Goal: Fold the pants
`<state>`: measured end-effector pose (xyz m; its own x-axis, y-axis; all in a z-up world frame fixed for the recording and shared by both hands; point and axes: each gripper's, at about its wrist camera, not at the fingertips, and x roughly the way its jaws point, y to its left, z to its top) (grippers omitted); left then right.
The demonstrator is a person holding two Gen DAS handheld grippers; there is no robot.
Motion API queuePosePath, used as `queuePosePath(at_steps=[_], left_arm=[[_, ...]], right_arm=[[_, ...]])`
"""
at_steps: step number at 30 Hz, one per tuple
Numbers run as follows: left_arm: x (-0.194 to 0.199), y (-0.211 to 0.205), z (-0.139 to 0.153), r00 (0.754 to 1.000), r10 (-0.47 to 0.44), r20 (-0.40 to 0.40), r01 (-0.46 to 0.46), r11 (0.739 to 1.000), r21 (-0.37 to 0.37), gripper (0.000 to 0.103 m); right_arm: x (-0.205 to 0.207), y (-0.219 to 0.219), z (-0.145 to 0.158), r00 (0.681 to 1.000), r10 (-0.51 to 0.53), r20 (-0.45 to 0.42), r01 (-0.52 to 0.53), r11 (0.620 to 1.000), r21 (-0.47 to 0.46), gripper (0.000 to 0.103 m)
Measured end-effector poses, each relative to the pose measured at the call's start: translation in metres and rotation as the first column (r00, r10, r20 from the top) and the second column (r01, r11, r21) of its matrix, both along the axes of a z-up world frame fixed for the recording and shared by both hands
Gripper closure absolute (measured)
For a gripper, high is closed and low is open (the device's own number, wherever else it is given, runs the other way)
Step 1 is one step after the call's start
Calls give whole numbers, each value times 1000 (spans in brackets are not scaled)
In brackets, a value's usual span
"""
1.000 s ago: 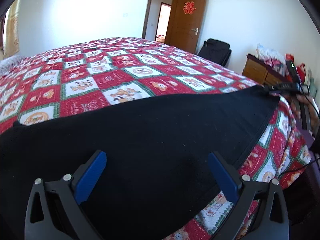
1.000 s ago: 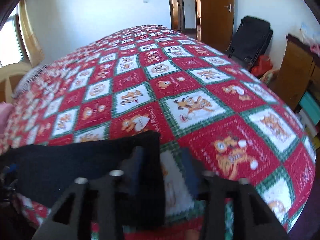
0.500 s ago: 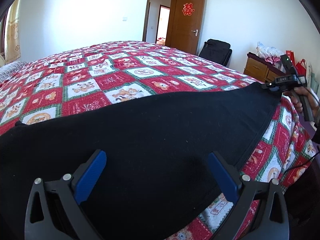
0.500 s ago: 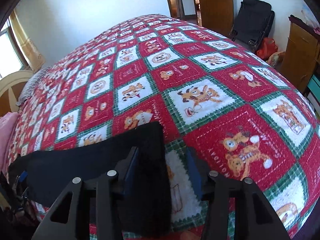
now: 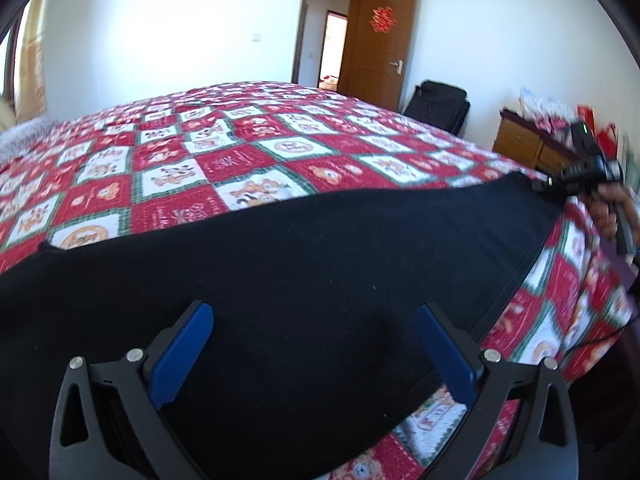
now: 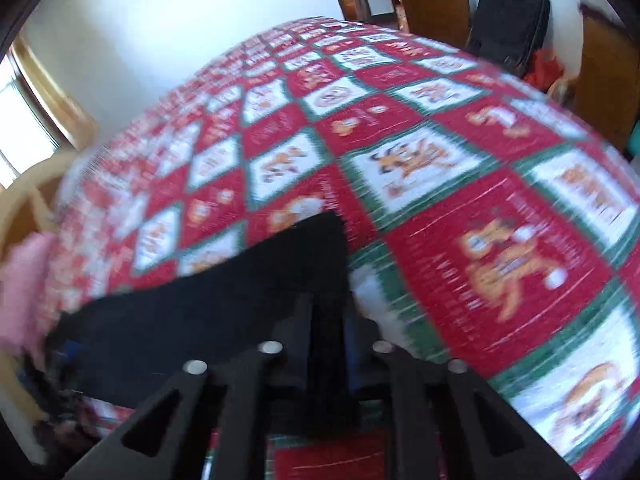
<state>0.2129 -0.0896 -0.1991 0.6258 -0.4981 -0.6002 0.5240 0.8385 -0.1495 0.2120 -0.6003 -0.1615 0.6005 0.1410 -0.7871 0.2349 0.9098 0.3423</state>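
Black pants (image 5: 320, 260) lie flat across the near edge of a bed with a red, white and green quilt (image 5: 240, 152). My left gripper (image 5: 312, 312) hovers open over one end, its blue pads (image 5: 184, 352) wide apart with cloth beneath. At the far right end, my right gripper (image 5: 544, 186) meets the pants' corner, held by a person's hand (image 5: 612, 208). In the blurred right wrist view the pants (image 6: 220, 312) run off to the left. There my right gripper (image 6: 328, 320) is closing, its jaws almost together with the black hem edge pinched between them.
The quilt (image 6: 480, 220) spreads far beyond the pants. An open wooden door (image 5: 380, 44), a black suitcase (image 5: 438, 106) and a wooden cabinet (image 5: 524, 146) stand past the bed. A pink cloth (image 6: 24, 292) and a pale wooden frame (image 6: 24, 200) sit at the left.
The right gripper's jaws have come together on the pants' hem, and that gripper has tipped and rolled a little. The left gripper and the pants under it have stayed put.
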Motion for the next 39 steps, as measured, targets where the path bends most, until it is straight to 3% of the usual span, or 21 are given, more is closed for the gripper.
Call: queuePosePath(at_steps=[4,8,12,16,20,28,31,35,37,39], left_arm=[[1,16,8,999,48,-11,-48,997,-59,0],[-1,25,17,998,62,-10,-62,994,-94,0],[-1,23,24,999,52,-11,-53,993,-105,0],[-1,20,25,999,30,-33,-33,994,-108,0],[0,18,28,999,12,-46,-17,993,-117,0],[10,9,31,994,-30,-103,12,986,-169,0],[16,-2,28,991,-54,-122,34,986,-165,0],[21,-19,23,984,-91,-152,66,984,-163,0],[22,-31,22,979,-116,-168,87,981,-171,1],[23,-41,23,975,-135,-179,103,979,-177,1]], right_arm=[[-9,18,15,998,0,61,2,1000,-23,91],[-13,50,49,988,43,146,-31,996,-84,91],[-10,100,84,969,127,210,-99,985,-141,91],[0,151,94,951,216,222,-175,966,-191,91],[11,197,80,935,292,202,-246,942,-226,91],[28,277,4,891,448,77,-416,872,-257,91],[33,280,-23,877,480,40,-464,864,-198,88],[25,269,-23,867,495,50,-488,866,-108,77],[14,257,-12,866,493,79,-486,869,-94,59],[2,241,-2,882,457,114,-447,889,-102,51]])
